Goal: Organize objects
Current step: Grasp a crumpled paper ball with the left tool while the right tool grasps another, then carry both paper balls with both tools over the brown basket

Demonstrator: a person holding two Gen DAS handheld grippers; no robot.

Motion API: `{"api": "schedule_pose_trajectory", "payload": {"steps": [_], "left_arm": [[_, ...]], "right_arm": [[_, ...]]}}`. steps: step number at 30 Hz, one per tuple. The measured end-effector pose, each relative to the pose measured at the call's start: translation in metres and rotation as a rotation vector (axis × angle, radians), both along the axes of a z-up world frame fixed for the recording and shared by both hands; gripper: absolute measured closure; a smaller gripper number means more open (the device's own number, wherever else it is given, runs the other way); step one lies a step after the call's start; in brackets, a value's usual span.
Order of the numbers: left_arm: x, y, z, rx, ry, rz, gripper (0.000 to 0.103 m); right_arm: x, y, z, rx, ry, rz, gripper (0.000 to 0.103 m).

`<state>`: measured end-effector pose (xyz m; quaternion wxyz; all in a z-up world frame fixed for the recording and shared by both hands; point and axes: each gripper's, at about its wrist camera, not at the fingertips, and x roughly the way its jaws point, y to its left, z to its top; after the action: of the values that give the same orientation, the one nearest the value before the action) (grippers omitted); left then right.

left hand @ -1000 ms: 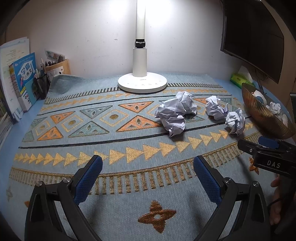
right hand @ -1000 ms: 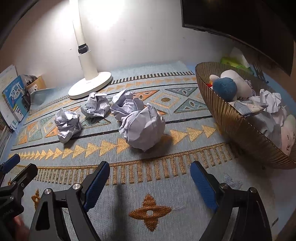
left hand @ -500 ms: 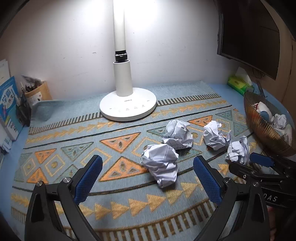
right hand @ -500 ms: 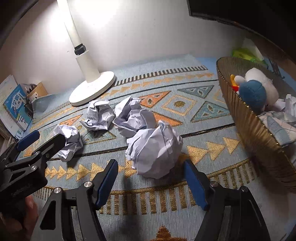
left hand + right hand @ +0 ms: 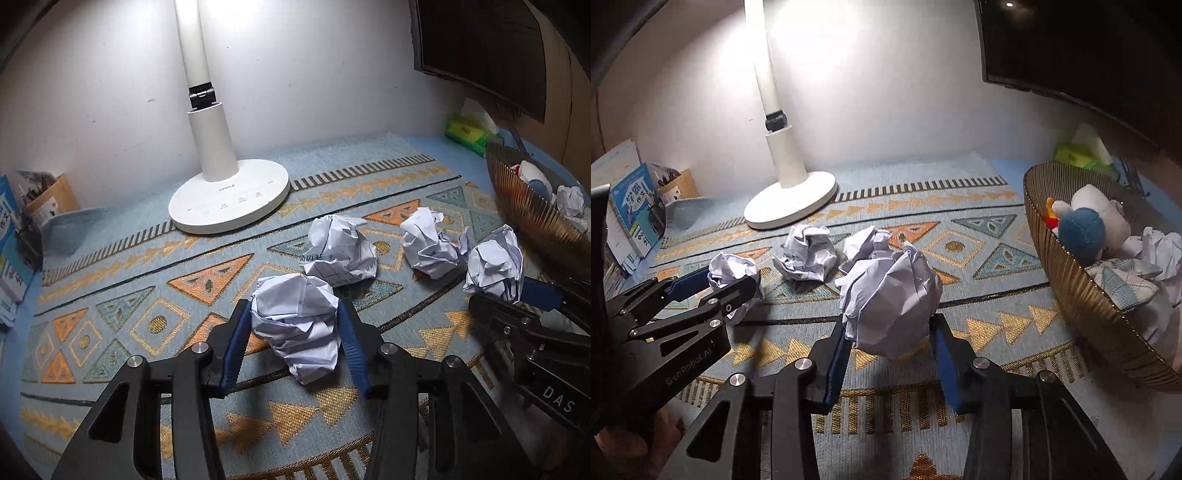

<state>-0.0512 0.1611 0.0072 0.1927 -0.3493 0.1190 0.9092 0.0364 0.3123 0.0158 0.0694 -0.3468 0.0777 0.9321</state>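
The two crumpled paper balls being gathered lie on the patterned mat in front of the lamp base (image 5: 229, 201): the nearest paper ball (image 5: 297, 326) sits between the blue pads of the left gripper (image 5: 295, 332), and the largest paper ball (image 5: 890, 295), on the side of the lamp base nearer the wire basket (image 5: 1082, 306), sits between the pads of the right gripper (image 5: 890, 350). Both pairs of jaws have just been closing, and each now pinches its ball, the pads pressing the creased paper at both flanks. To do this step well, the squeeze probably needs to be firm enough that the springy paper does not slip, yet centred so the ball does not pop out forward; then a straight lift clear of the mat before carrying toward the basket, which already holds a plush toy (image 5: 1082, 232) and more paper. Two further balls, the printed paper ball (image 5: 341, 254) and the loose paper ball (image 5: 428, 243), wait between the lamp base and the basket. Both grippers tilt downward at the mat, side by side, each visible at the edge of the other's view, with a hand (image 5: 635, 446) gripping the left one's handle.
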Motion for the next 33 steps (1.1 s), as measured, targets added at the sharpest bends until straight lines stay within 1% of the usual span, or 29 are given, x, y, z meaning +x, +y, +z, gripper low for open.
{"api": "schedule_pose_trajectory", "payload": {"steps": [3, 6, 8, 14, 21, 26, 28, 30, 31, 33], "left_arm": [[0.004, -0.012, 0.006, 0.044, 0.043, 0.039, 0.059], [0.010, -0.025, 0.014, 0.102, 0.094, 0.082, 0.059], [0.008, -0.029, 0.014, 0.116, 0.090, 0.090, 0.059], [0.006, -0.025, 0.013, 0.106, 0.087, 0.085, 0.059], [0.007, -0.026, 0.013, 0.116, 0.083, 0.076, 0.059], [0.012, -0.024, 0.014, 0.109, 0.106, 0.072, 0.059], [0.018, -0.022, 0.017, 0.095, 0.137, 0.076, 0.059], [0.024, -0.015, 0.019, 0.076, 0.145, 0.057, 0.059], [0.028, -0.010, 0.022, 0.076, 0.139, 0.041, 0.059], [0.040, -0.001, 0.036, 0.112, 0.145, 0.006, 0.059]], "right_arm": [[0.009, -0.002, 0.006, 0.000, 0.047, 0.011, 0.061], [0.004, -0.001, 0.005, -0.006, 0.036, 0.007, 0.061], [0.002, -0.001, 0.005, -0.008, 0.029, 0.008, 0.061], [0.004, -0.003, 0.004, -0.006, 0.022, 0.004, 0.061], [0.006, -0.003, 0.005, -0.008, 0.028, 0.003, 0.061], [0.012, -0.003, 0.010, 0.005, 0.050, -0.019, 0.061], [0.020, -0.002, 0.015, -0.010, 0.051, -0.017, 0.061], [0.034, 0.003, 0.027, -0.063, 0.071, 0.008, 0.061], [0.042, 0.007, 0.036, -0.061, 0.089, 0.001, 0.061], [0.058, 0.020, 0.060, -0.026, 0.131, -0.035, 0.061]]}}
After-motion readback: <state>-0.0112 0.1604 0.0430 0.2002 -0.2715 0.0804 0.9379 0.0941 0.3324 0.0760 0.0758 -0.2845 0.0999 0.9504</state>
